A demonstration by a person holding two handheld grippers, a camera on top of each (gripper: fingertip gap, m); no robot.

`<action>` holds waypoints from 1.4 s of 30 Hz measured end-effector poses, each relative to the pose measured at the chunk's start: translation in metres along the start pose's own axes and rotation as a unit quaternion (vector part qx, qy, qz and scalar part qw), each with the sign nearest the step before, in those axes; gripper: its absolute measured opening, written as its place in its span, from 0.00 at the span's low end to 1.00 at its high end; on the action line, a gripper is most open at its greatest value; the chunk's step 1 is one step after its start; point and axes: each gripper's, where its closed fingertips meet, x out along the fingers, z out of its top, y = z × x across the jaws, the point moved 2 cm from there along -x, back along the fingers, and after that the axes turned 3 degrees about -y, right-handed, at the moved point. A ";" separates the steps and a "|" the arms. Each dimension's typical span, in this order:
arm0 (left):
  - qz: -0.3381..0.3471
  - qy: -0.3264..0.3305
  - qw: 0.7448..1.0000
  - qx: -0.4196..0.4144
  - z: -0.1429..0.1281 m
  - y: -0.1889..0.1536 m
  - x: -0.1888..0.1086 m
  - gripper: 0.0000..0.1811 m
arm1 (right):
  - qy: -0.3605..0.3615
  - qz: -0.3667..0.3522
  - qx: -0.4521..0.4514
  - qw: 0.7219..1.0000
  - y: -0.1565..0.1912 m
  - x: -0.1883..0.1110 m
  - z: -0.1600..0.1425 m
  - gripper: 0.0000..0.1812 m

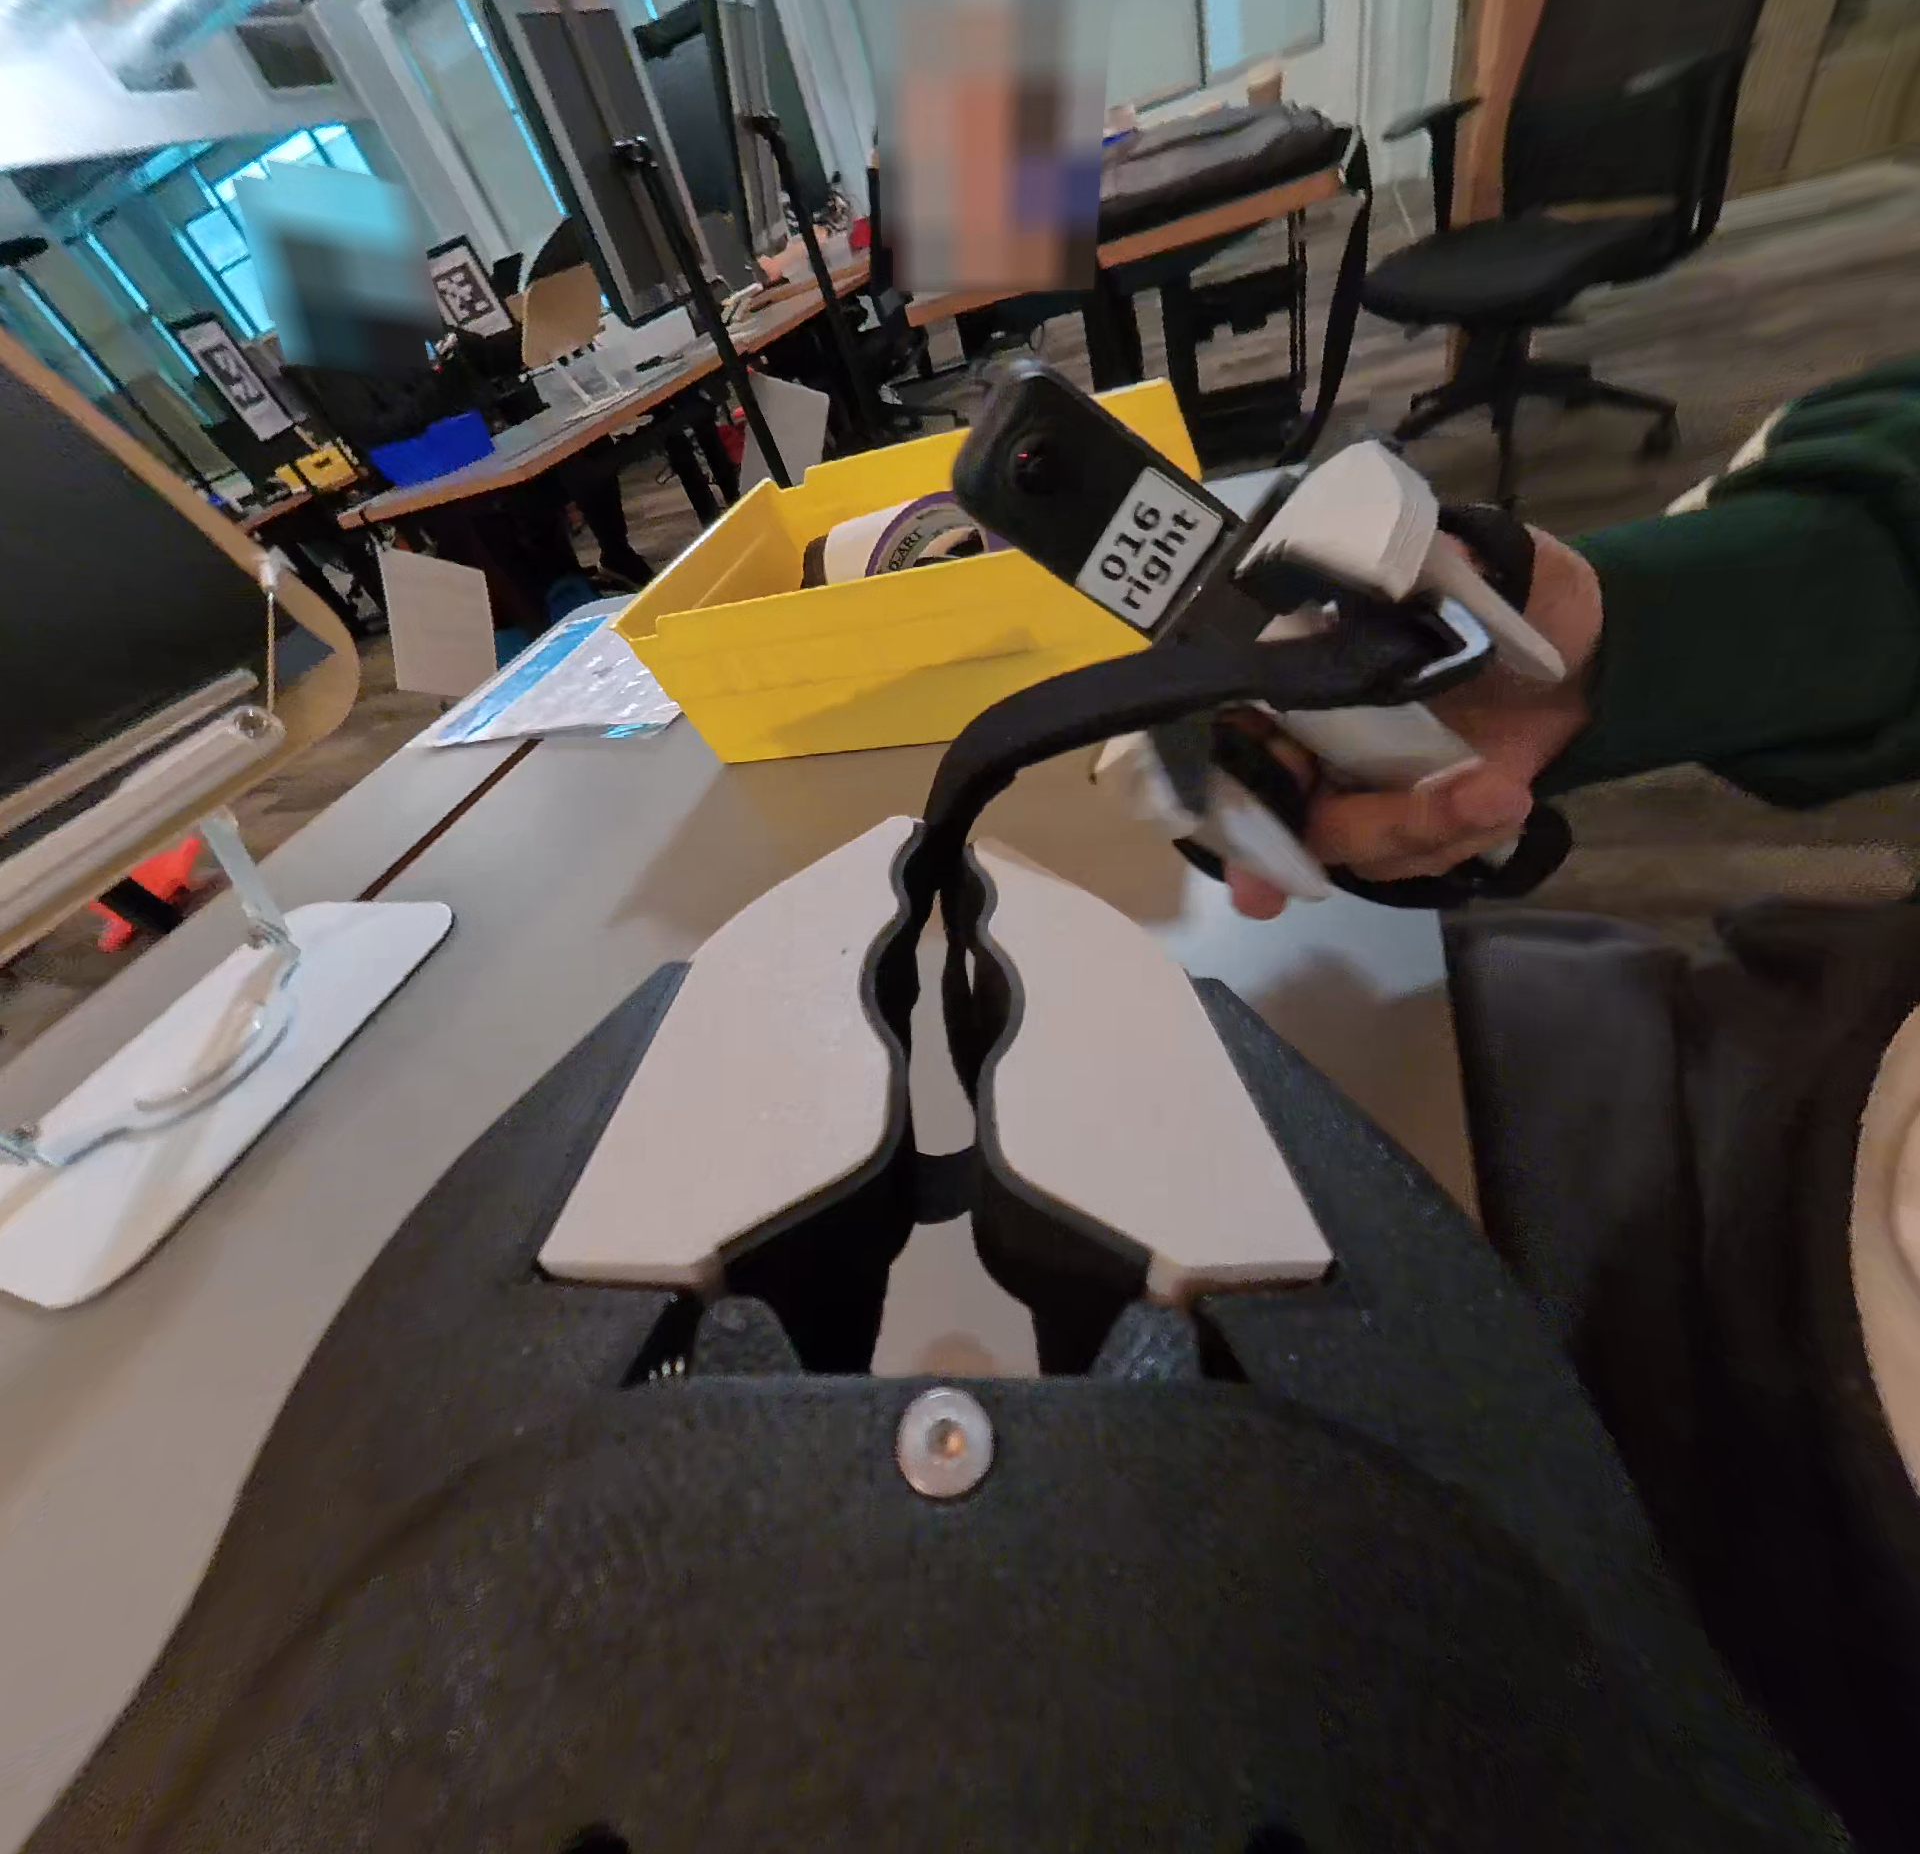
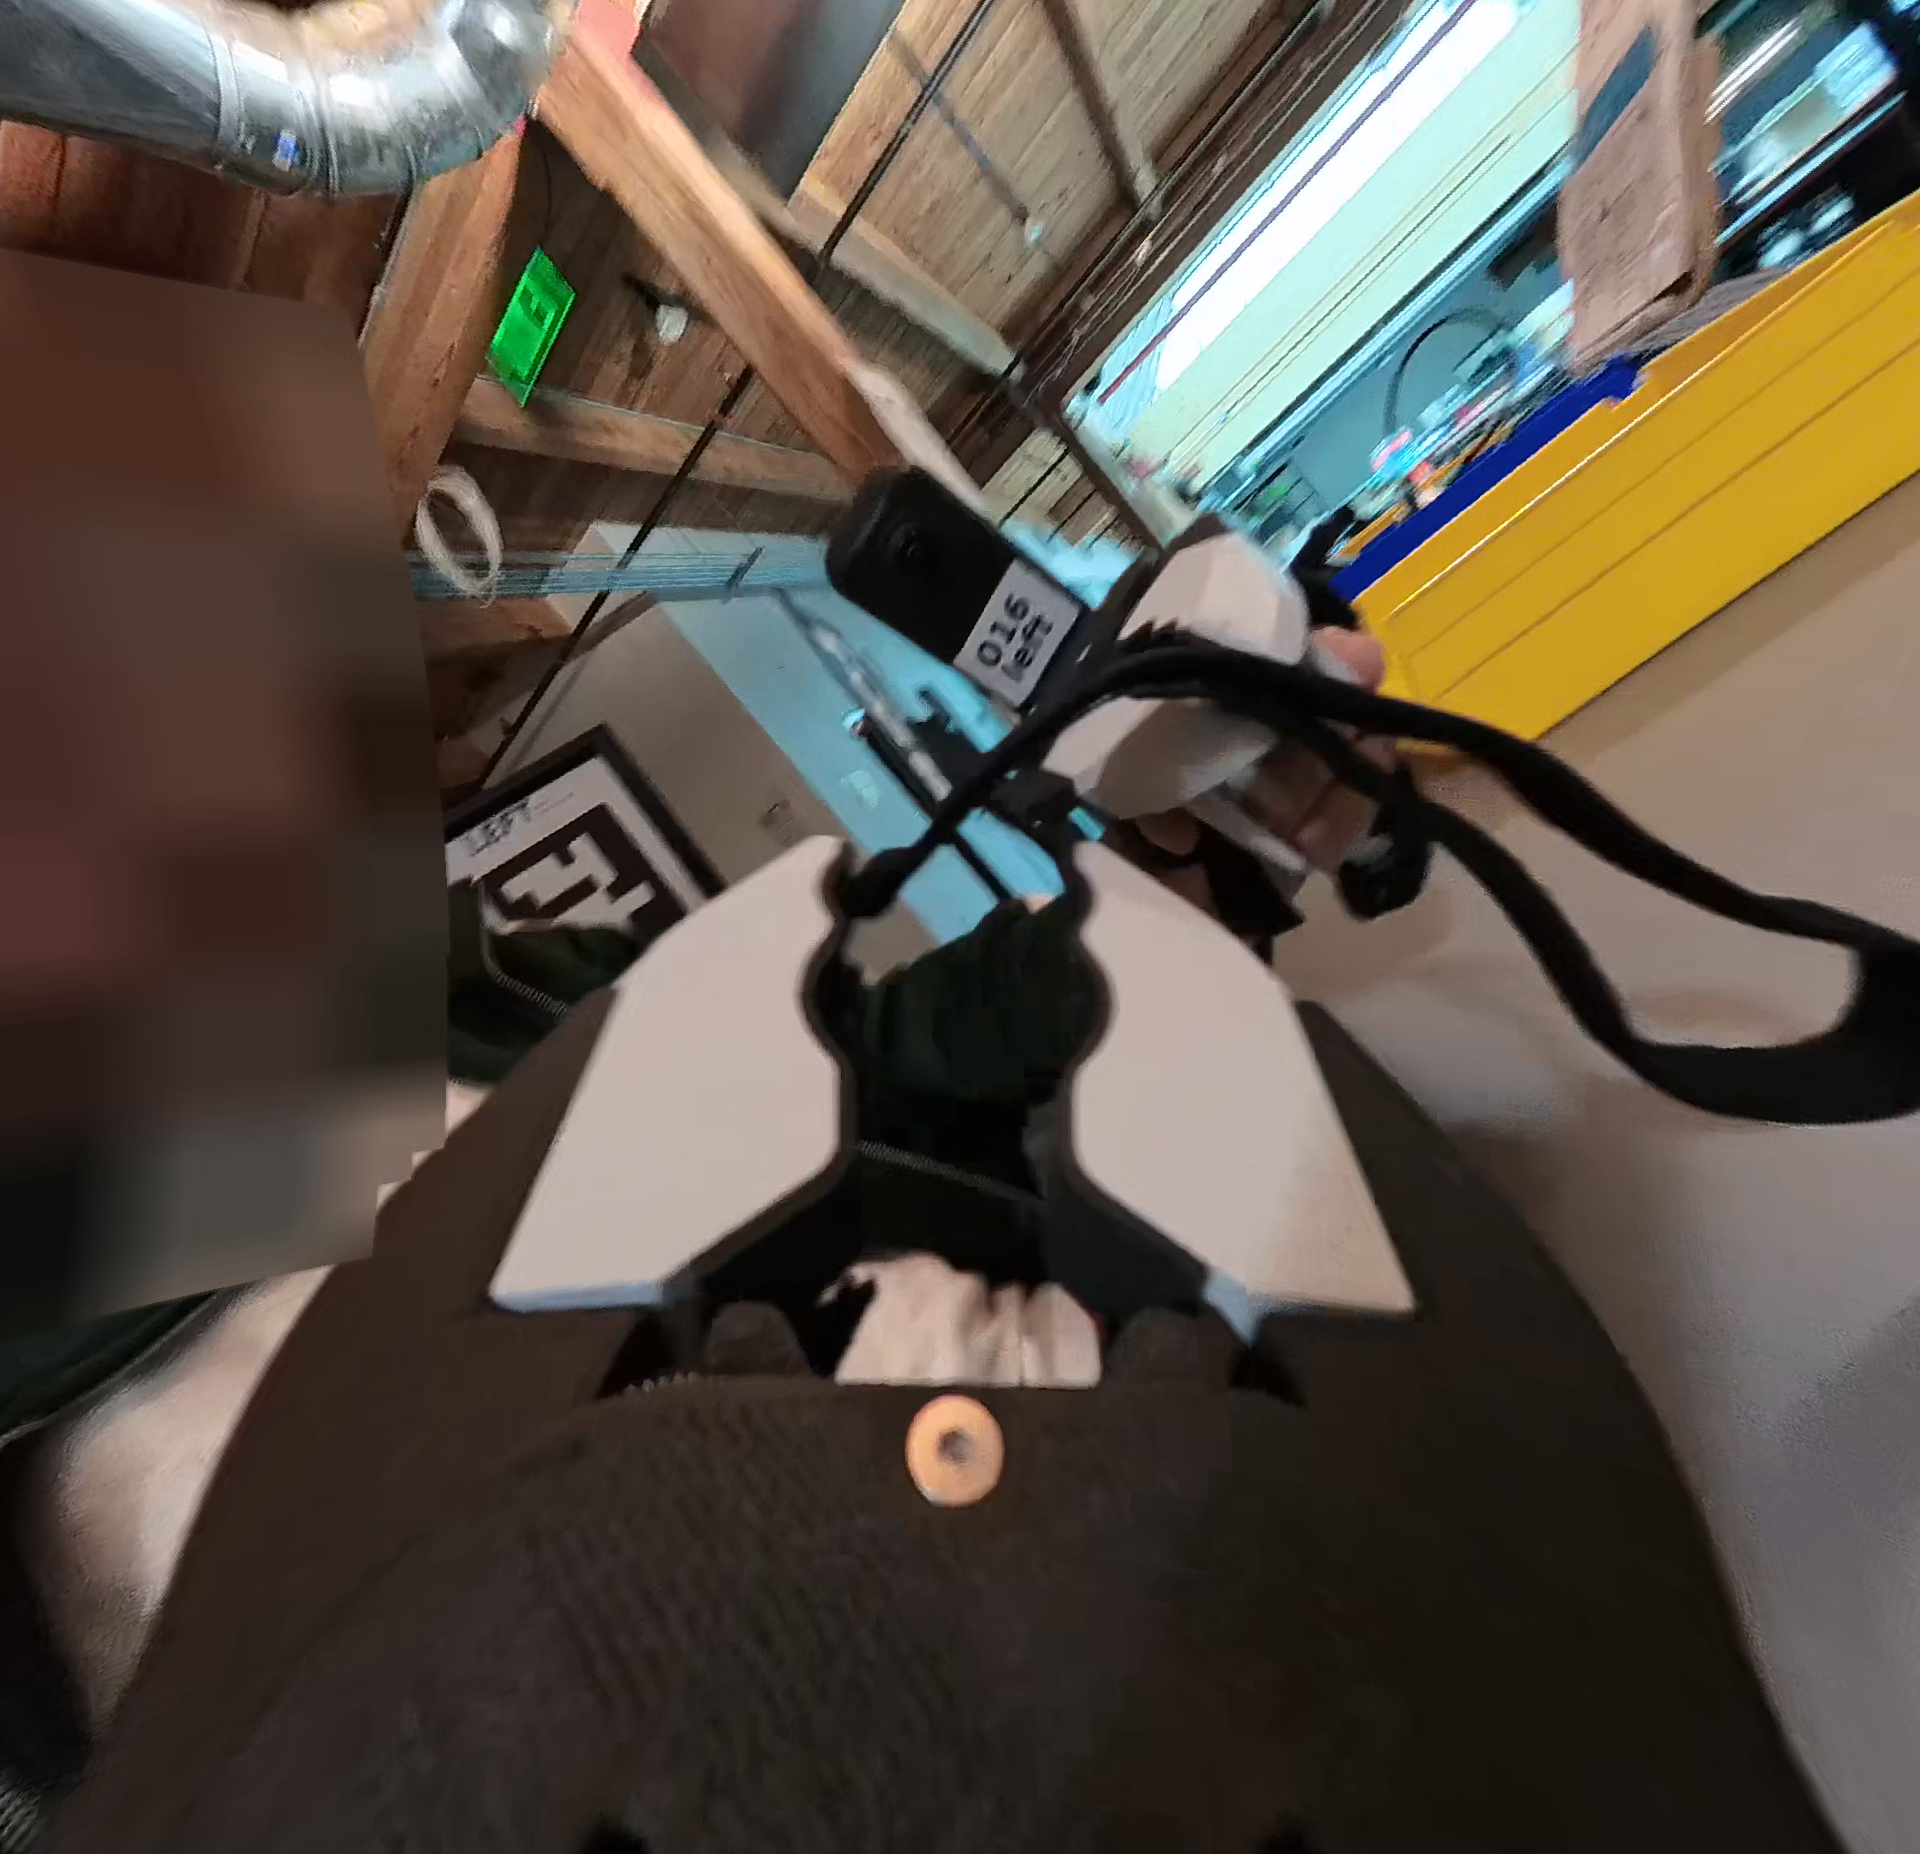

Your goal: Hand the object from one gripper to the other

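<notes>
A long black strap (image 1: 1091, 698) is the object. My left gripper (image 1: 940, 859) is shut on one end of it above the beige table (image 1: 582, 869). From there the strap arcs up and right to a metal ring beside my right gripper (image 1: 1195, 807), which a hand (image 1: 1455, 807) holds facing me. In the right wrist view my right gripper (image 2: 961, 869) is open, and the strap (image 2: 1558, 765) crosses its left fingertip (image 2: 831, 869). The strap runs on to the left gripper (image 2: 1132, 765) and droops in a loop at the right.
A yellow bin (image 1: 883, 661) holding tape rolls (image 1: 904, 542) stands on the table behind the grippers, and shows at the right wrist view's upper right (image 2: 1662, 485). A white monitor base (image 1: 208, 1056) sits at the left, a plastic packet (image 1: 561, 682) beyond it. An office chair (image 1: 1538, 246) stands far right.
</notes>
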 end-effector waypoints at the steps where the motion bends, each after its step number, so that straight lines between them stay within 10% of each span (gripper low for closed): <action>1: 0.006 -0.005 1.000 -0.018 0.001 -0.001 -0.004 0.03 | -0.023 -0.014 -0.010 1.000 0.001 -0.002 0.003 0.28; 8: -0.025 -0.090 0.977 -0.189 0.023 -0.015 -0.035 0.03 | -0.122 -0.170 -0.172 0.963 0.005 -0.033 0.020 0.39; 14: -0.087 -0.113 0.957 -0.253 0.034 -0.034 -0.040 0.03 | -0.003 -0.237 -0.362 0.902 0.004 -0.026 -0.003 0.30; 25: -0.190 -0.042 0.949 -0.249 0.031 -0.060 -0.017 0.03 | 0.132 -0.147 -0.387 0.901 0.002 0.002 -0.043 0.04; 34: -0.197 -0.092 0.940 -0.263 0.026 -0.030 -0.009 0.23 | 0.081 -0.171 -0.403 0.895 -0.004 -0.006 -0.006 0.03; 42: -0.297 0.039 0.909 -0.289 -0.038 -0.043 0.015 0.32 | 0.064 -0.177 -0.392 0.901 -0.020 -0.010 0.017 0.03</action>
